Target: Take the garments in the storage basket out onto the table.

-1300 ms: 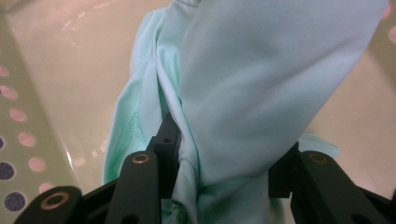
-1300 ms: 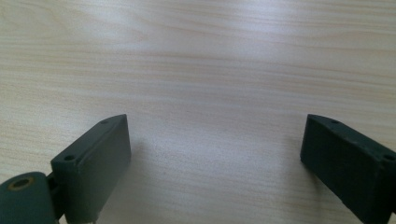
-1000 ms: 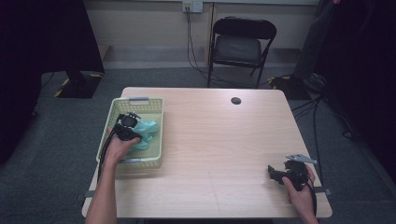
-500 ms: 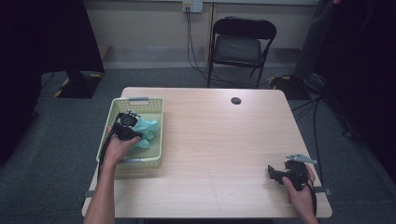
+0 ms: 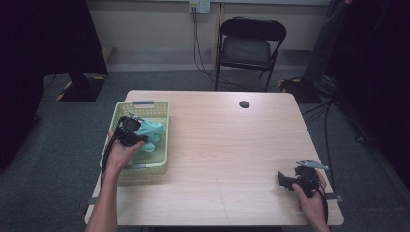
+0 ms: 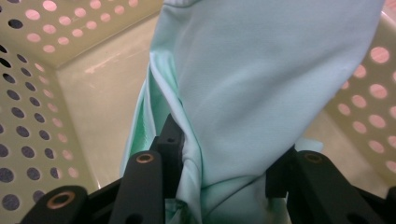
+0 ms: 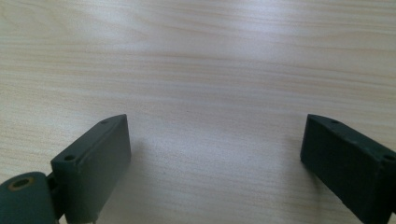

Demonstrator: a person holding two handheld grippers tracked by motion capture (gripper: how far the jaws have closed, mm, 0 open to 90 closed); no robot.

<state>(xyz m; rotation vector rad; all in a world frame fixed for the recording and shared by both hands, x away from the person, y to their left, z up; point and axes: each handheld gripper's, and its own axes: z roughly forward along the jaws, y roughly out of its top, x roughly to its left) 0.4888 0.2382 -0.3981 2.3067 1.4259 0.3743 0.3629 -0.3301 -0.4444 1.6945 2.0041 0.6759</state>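
A pale mint-green cloth (image 5: 153, 133) lies bunched in a yellow-green perforated basket (image 5: 159, 105) at the table's left side. My left gripper (image 5: 134, 133) reaches into the basket and is shut on a thick fold of that cloth (image 6: 243, 93), which hangs between its two black jaws in the left gripper view. My right gripper (image 5: 285, 178) rests near the table's front right corner. In the right gripper view (image 7: 212, 154) its jaws stand wide apart over bare wood with nothing between them.
A small black disc (image 5: 244, 104) lies at the table's far edge. A black folding chair (image 5: 249, 46) stands behind the table. The basket's walls (image 6: 28, 93) close in around the left gripper.
My left hand has risen a little inside the basket, drawing the cloth up with it. The right hand has kept still.
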